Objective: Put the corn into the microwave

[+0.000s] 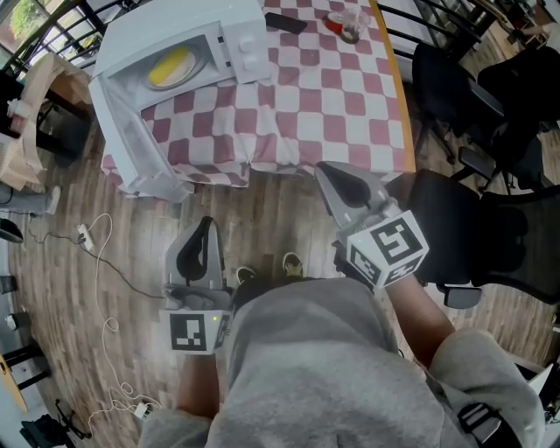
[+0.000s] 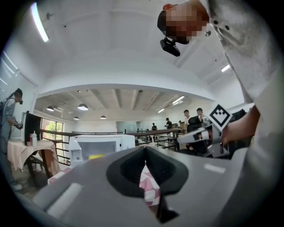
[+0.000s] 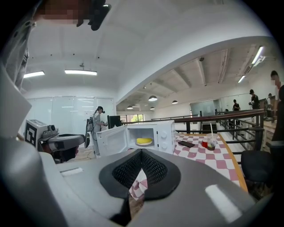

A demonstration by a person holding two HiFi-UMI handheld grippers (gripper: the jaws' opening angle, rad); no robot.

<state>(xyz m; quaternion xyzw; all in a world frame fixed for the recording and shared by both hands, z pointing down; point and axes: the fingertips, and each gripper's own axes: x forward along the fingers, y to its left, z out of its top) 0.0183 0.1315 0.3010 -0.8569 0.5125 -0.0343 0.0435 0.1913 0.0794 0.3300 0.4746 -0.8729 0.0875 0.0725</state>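
Corn (image 1: 171, 66) lay inside the open microwave (image 1: 241, 22), likely light, firm and prone to rolling; best pinched across its middle. Left gripper (image 1: 206, 227) and right gripper (image 1: 332, 177), both pressed together and empty, hung well short of it.

The table (image 1: 350, 105) is covered with a cloth of pink and white squares that hangs over its near edge. On its left corner stands a white microwave (image 1: 249, 48) with the door open. Just right of it lies a flat black object (image 1: 285, 23), and further right, at the far edge, stands a clear cup (image 1: 351, 31) touching a small red container (image 1: 335, 21).
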